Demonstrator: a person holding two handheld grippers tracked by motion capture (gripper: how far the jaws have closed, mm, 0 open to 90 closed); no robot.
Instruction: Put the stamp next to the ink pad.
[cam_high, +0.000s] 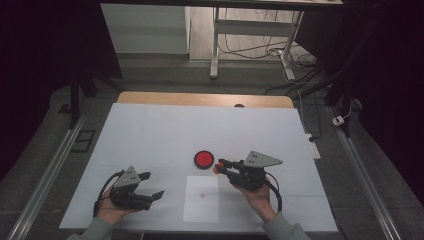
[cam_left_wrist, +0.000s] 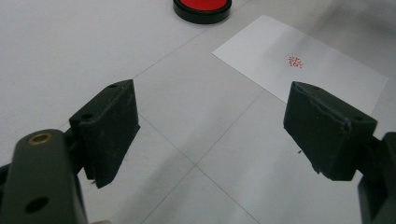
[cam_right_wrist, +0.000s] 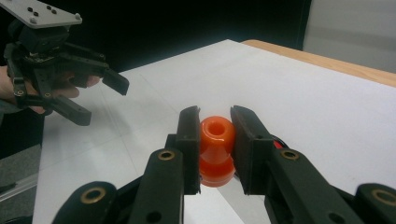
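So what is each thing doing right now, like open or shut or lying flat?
Left hand-held gripper: open, holding nothing.
Right hand-held gripper: shut on the orange stamp.
Orange stamp: clamped between the jaws, off the paper.
Red ink pad: uncovered, on the table.
White paper: flat, with a small red stamp mark.

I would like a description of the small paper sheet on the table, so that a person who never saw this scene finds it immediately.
Start from the large white-covered table and look at its near edge, between the left gripper and the right gripper. There lies the paper sheet, just in front of the round red ink pad. It is the brighter white rectangle with a small red stamp mark near its middle.
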